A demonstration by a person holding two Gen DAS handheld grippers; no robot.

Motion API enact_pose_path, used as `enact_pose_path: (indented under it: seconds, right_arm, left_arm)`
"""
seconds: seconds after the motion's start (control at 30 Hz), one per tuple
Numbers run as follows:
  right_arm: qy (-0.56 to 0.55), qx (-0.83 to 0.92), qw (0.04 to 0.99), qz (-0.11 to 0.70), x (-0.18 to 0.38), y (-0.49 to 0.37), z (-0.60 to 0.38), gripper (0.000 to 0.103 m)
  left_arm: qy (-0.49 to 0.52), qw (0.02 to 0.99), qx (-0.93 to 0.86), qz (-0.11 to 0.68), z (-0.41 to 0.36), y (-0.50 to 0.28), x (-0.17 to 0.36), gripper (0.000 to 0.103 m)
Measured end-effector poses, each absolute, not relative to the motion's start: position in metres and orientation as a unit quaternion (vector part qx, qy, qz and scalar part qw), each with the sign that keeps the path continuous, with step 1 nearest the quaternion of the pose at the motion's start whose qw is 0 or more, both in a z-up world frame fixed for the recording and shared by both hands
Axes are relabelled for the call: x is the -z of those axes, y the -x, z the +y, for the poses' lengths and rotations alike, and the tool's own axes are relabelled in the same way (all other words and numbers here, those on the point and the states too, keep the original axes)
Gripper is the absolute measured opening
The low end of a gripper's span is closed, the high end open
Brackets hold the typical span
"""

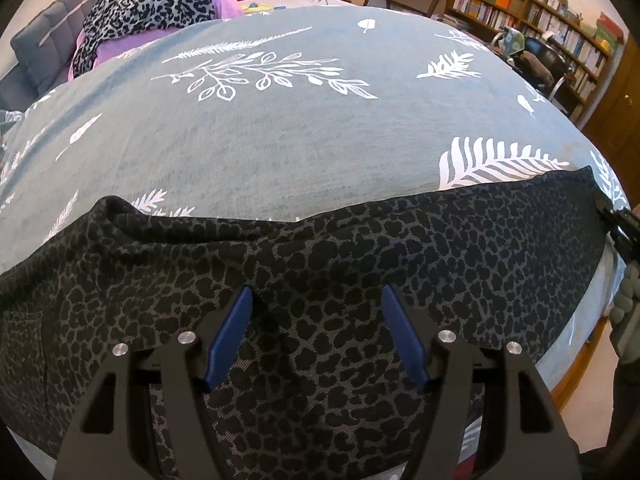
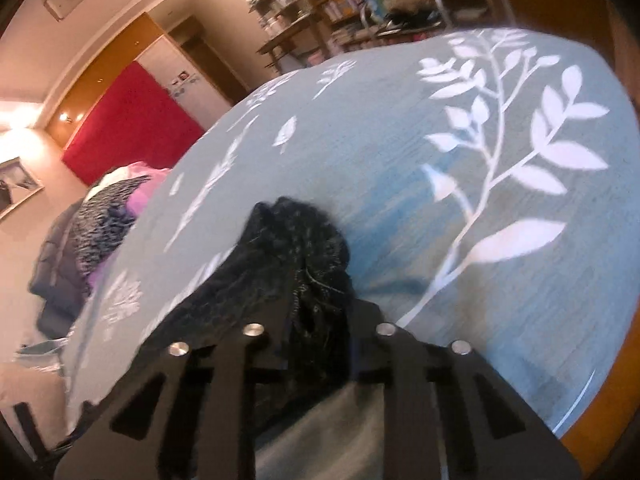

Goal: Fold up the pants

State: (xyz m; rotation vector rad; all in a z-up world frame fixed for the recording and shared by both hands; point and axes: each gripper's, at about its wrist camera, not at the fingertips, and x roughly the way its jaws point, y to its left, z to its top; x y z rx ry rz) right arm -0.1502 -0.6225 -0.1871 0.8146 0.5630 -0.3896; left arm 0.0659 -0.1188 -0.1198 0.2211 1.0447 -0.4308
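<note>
Dark leopard-print pants (image 1: 320,264) lie spread across the near edge of a bed with a grey-blue leaf-print cover (image 1: 280,128). My left gripper (image 1: 317,300) is open just above the pants, its blue pads (image 1: 230,336) apart with nothing between them. My right gripper (image 2: 316,320) is shut on a bunched end of the pants (image 2: 296,240) and holds it over the bed cover (image 2: 440,160); this view is blurred. The right gripper also shows at the pants' far right corner in the left wrist view (image 1: 618,224).
A pile of clothes, leopard print over purple (image 1: 152,12), sits at the bed's far left by a grey padded headboard (image 1: 48,40). Bookshelves (image 1: 540,24) and a chair (image 1: 536,60) stand beyond the bed on the right. The wooden bed frame (image 2: 592,396) borders the cover.
</note>
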Motion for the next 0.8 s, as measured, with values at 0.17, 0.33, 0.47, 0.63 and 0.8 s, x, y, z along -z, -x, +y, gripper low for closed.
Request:
enact_pose_path:
  seconds: [0.17, 0.33, 0.47, 0.63, 0.8]
  right_arm:
    - [-0.378, 0.157, 0.877, 0.252, 0.162, 0.154, -0.61, 0.017]
    - [-0.354, 0.116, 0.9, 0.226, 0.12, 0.151, -0.589, 0.016]
    - [-0.332, 0.07, 0.916, 0.212, 0.088, 0.139, -0.56, 0.016]
    - [-0.314, 0.0, 0.926, 0.21, 0.06, 0.119, -0.518, 0.016]
    - [-0.285, -0.08, 0.928, 0.225, 0.04, 0.095, -0.46, 0.016]
  left_arm:
    - [-0.103, 0.841, 0.203, 0.49, -0.116, -0.065, 0.116, 0.067]
    - [-0.096, 0.844, 0.203, 0.487, -0.111, -0.065, 0.112, 0.067]
    - [-0.087, 0.847, 0.203, 0.483, -0.106, -0.064, 0.107, 0.067]
    - [-0.072, 0.852, 0.199, 0.478, -0.093, -0.065, 0.1, 0.067]
    - [-0.051, 0.855, 0.191, 0.479, -0.077, -0.068, 0.097, 0.067]
